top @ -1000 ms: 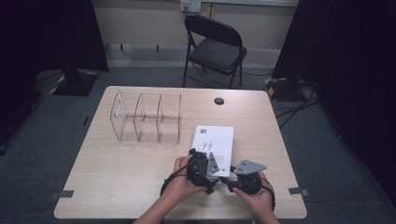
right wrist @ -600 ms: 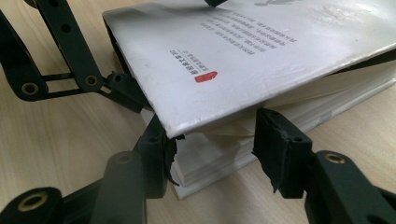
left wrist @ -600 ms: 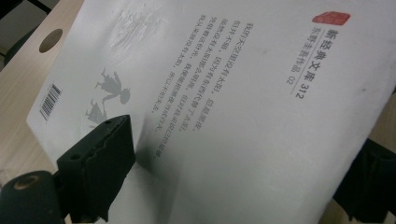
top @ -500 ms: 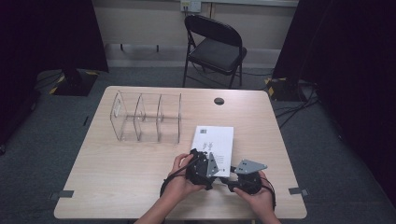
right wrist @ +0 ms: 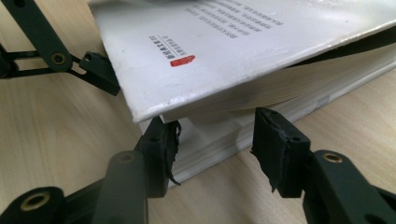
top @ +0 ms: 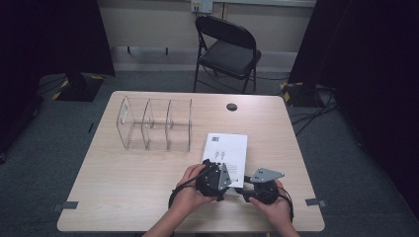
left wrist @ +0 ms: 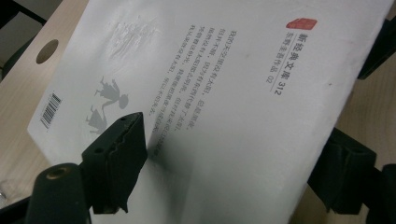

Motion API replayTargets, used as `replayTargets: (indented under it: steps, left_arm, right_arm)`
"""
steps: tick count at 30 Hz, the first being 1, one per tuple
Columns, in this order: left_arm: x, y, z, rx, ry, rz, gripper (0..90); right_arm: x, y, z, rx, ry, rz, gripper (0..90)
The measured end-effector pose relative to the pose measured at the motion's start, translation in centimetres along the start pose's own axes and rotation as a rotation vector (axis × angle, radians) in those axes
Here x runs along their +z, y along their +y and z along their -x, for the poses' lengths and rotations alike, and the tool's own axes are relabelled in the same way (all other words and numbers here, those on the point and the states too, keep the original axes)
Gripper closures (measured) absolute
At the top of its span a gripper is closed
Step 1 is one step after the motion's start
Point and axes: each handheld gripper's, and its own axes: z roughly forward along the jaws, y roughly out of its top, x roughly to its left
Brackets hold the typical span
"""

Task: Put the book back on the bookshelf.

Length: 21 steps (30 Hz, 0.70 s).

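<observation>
A white book (top: 226,148) lies on the table, back cover up, with a barcode and a red seal (left wrist: 301,23). Both hands hold grippers at its near edge. My left gripper (left wrist: 233,158) has one jaw on top of the raised back cover (left wrist: 224,93) and the other past the cover's edge. Its jaws have just been closing and still stand apart, the cover between them. My right gripper (right wrist: 217,144) stands open at the corner of the page block (right wrist: 219,135). Its left pad is against the pages and its right pad is clear of them.
A clear three-bay organiser (top: 155,123) stands at the table's back left. A round cable hole (top: 231,106) sits near the far edge, with a black folding chair (top: 227,47) behind it. Bare wooden tabletop (top: 123,182) lies left of the hands.
</observation>
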Motion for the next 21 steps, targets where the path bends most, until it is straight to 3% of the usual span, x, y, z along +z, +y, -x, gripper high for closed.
replayTargets:
  steps: [2,3,9,13,16,21]
  left_arm:
    - [-0.03,-0.03,-0.05,0.002,0.003,0.008,19.6]
    - [-0.04,-0.06,0.02,-0.018,-0.006,0.016,19.8]
    - [-0.23,-0.01,-0.13,0.005,-0.008,0.013,21.4]
    - [-0.26,-0.05,-0.04,-0.015,-0.008,0.017,20.8]
    - [-0.38,0.00,-0.29,-0.025,-0.025,0.007,19.3]
    - [0.12,-0.09,-0.56,-0.021,-0.039,0.029,13.5]
  right_arm:
    - [0.06,-0.09,0.09,0.007,0.000,0.005,48.4]
    - [0.06,-0.17,0.20,0.012,0.007,0.008,48.4]
    - [0.18,-0.33,0.54,0.052,0.016,0.015,47.8]
    - [-0.17,-0.07,0.30,0.011,-0.040,0.030,51.0]
    - [-0.26,-0.15,0.36,0.036,-0.026,0.049,52.1]
    - [-0.34,-0.10,0.25,0.023,-0.028,0.056,53.4]
